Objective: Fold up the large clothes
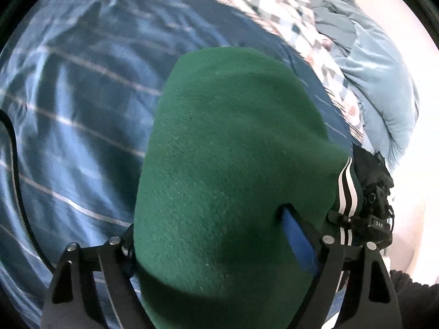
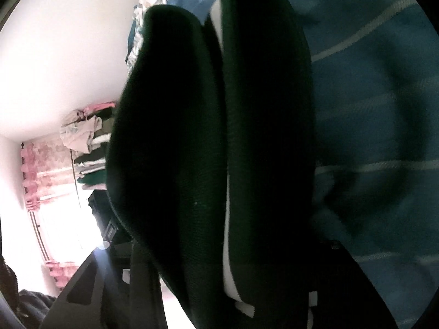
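A green garment (image 1: pixel 227 170) with black-and-white side stripes (image 1: pixel 346 192) hangs folded over my left gripper (image 1: pixel 219 246), which is shut on it above the bed; cloth hides the fingertips, and one blue finger pad (image 1: pixel 299 241) shows through. In the right wrist view the same green garment (image 2: pixel 214 150) fills the middle in two dark folds with a white stripe (image 2: pixel 226 246) between them. My right gripper (image 2: pixel 219 288) is shut on it, its fingers covered by cloth. My right gripper also shows in the left wrist view (image 1: pixel 373 208), at the striped edge.
A blue bedsheet with thin pale stripes (image 1: pixel 82 104) lies under everything. A checked quilt (image 1: pixel 288 22) and a light blue pillow (image 1: pixel 384 87) lie at the far side. A clothes rack (image 2: pixel 90 150) and pink curtains (image 2: pixel 46 186) stand by the bright window.
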Tool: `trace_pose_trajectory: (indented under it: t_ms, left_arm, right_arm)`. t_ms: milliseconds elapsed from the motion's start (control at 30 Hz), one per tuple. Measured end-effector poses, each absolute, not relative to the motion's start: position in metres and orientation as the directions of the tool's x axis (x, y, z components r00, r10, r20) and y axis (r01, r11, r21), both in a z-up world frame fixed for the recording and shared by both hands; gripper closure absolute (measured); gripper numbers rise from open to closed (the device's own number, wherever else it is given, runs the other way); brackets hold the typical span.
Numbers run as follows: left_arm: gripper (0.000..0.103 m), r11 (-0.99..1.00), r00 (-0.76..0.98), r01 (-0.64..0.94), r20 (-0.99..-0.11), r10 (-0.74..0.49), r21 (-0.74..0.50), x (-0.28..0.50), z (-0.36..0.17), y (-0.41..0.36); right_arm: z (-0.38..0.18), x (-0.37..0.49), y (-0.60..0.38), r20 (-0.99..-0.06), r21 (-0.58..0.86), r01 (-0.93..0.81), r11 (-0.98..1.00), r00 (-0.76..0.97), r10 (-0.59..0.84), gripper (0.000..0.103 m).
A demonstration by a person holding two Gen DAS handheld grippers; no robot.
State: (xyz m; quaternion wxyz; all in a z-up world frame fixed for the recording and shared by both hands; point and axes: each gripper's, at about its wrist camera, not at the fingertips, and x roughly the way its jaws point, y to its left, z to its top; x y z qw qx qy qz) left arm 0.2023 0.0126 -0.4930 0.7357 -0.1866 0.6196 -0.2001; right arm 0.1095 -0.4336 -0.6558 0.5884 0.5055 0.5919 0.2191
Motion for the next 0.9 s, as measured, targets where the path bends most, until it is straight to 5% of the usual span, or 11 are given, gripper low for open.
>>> trace_pose_trajectory:
  t_ms: [467,900]
  left_arm:
    - [0.018,0.810,0.204,0.211,-0.786,-0.584,-0.547,0.276,-0.418,0.044]
    - [0.018,0.838,0.278,0.218,-0.792,-0.544,-0.500,0.439,-0.403,0.081]
  right_arm:
    - [-0.559,0.155,-0.416,-0.494,0.865,0.284,0.413,0.347,0.797,0.060]
    - [-0.533,0.369,-0.379,-0.500,0.866,0.238,0.440,0.363,0.786,0.060]
